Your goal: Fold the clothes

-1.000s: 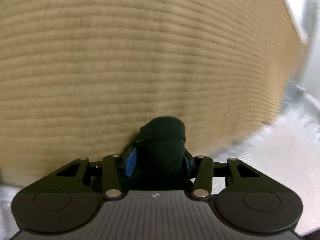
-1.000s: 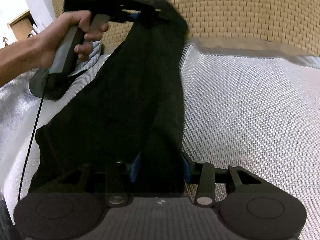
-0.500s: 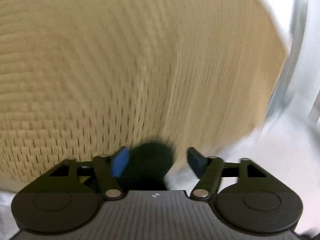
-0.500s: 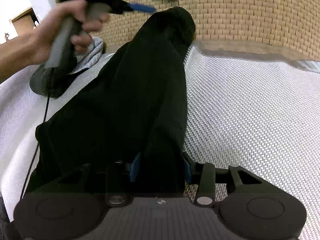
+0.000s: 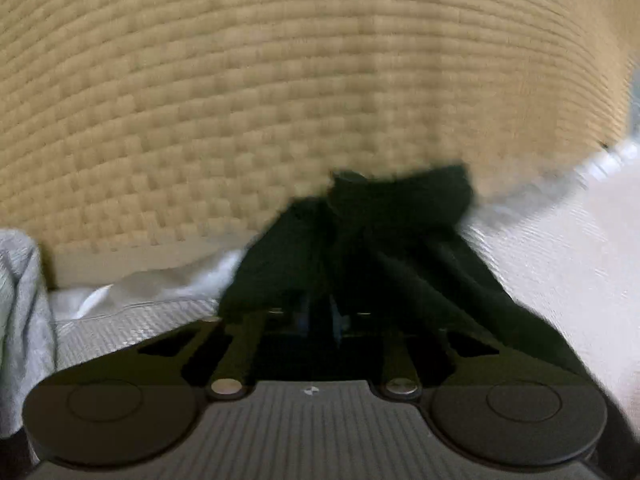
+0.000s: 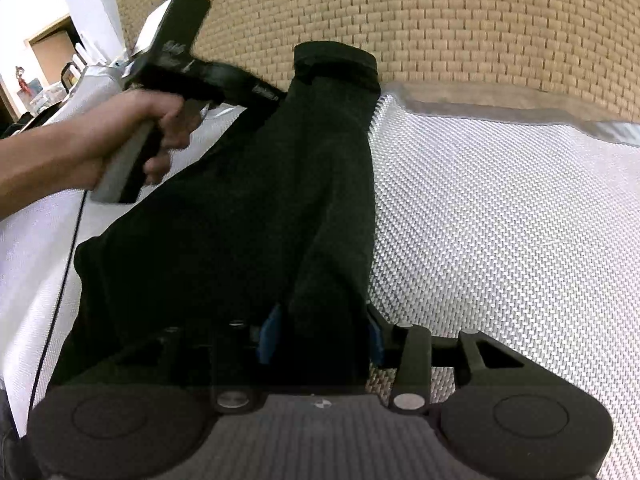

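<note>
Since a second ago the left gripper (image 6: 276, 98) has let go of the raised far end of the black garment (image 6: 256, 216) and dropped to the garment's left side near the far edge of the white woven bed cover (image 6: 500, 220), its fingers now drawn close together, though blur hides whether they pinch cloth. The garment lies lengthwise toward the tan woven headboard (image 6: 440, 20). The right gripper (image 6: 320, 336) stays clamped on its near end; white lettering on the left gripper is unreadable.
</note>
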`<state>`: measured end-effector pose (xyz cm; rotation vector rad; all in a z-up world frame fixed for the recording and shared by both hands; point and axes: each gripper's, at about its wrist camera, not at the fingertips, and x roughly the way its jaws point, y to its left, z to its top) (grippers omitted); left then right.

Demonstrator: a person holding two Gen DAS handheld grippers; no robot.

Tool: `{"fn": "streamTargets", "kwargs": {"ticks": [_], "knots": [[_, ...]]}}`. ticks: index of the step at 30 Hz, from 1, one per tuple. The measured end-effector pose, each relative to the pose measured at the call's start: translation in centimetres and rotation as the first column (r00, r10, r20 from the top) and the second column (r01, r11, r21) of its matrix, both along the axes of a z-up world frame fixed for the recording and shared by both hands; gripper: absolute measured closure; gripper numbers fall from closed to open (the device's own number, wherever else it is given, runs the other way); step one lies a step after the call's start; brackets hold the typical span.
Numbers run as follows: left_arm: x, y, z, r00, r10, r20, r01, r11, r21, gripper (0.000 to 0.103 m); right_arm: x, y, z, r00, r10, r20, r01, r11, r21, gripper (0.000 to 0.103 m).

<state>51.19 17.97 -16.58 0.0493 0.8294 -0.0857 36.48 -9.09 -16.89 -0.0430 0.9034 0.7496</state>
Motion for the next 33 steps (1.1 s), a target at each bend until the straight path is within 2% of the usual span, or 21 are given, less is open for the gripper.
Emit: {"fn": "streamTargets", "kwargs": {"ticks": [2,4,6,7,10,13,15,17,20,25,29,33], "knots": [[-0.5,0.0,0.9,0.999,0.025,0.026,-0.025,0.999,-0.023,0.091,0.1,-0.1,-0.1,1.0,0.002,-0.004,-0.002,1.0,0.009,0.054],[-3.5,-0.2,2.3,0.998,0.014,0.061,-0.011,0.999,-0.039,0.083,0.1,-0.1,0.0,1.0,0.007,0.001,-0.007,1.0,0.007,0.054],[-7.1,-0.4,3.8,0.995,-0.003,0.097,0.008,0.998,-0.054,0.058,0.1,-0.2,0.0,1.0,0.004,-0.002,-0.003,1.0,0.013,0.054],[-8.8,-0.4,4.6,0.993,-0.011,0.115,0.018,0.998,-0.062,0.05,0.2,-0.3,0.0,1.0,0.002,-0.002,-0.002,1.0,0.02,0.054],[-14.6,-0.8,6.5,0.987,-0.038,0.157,0.05,0.996,-0.073,0.05,-0.1,-0.6,0.3,1.0,-0.017,0.016,0.016,0.999,0.033,0.054],[-20.5,-1.3,7.1,0.987,-0.052,0.152,0.062,0.996,-0.064,0.047,-1.4,-1.4,1.5,0.995,-0.039,0.096,0.034,0.998,0.051,0.054],[-23.4,-1.7,7.1,0.988,-0.074,0.134,0.084,0.993,-0.077,0.047,-2.3,-1.8,2.4,0.99,-0.074,0.119,0.067,0.996,0.062,0.054],[-25.9,-2.4,6.9,0.989,-0.074,0.131,0.086,0.993,-0.087,0.047,-3.2,-1.8,3.3,0.992,-0.079,0.1,0.071,0.995,0.076,0.054],[-28.7,-2.8,6.5,0.991,-0.065,0.12,0.079,0.99,-0.114,0.047,-4.9,-0.7,3.9,0.995,-0.069,0.071,0.066,0.997,0.041,0.054],[-30.1,-2.8,4.0,0.997,-0.032,0.074,0.044,0.986,-0.161,0.047,-5.7,0.0,3.0,0.996,-0.061,0.065,0.061,0.998,0.01,0.054],[-29.2,-3.4,1.6,1.0,-0.019,-0.012,0.017,0.989,-0.144,0.051,-6.3,0.6,2.2,0.997,-0.056,0.061,0.057,0.998,-0.015,0.054],[-28.5,-3.1,0.2,1.0,0.002,0.002,-0.002,0.989,-0.15,0.05,-6.9,1.2,1.5,0.997,-0.05,0.056,0.052,0.998,-0.041,0.054]]}}
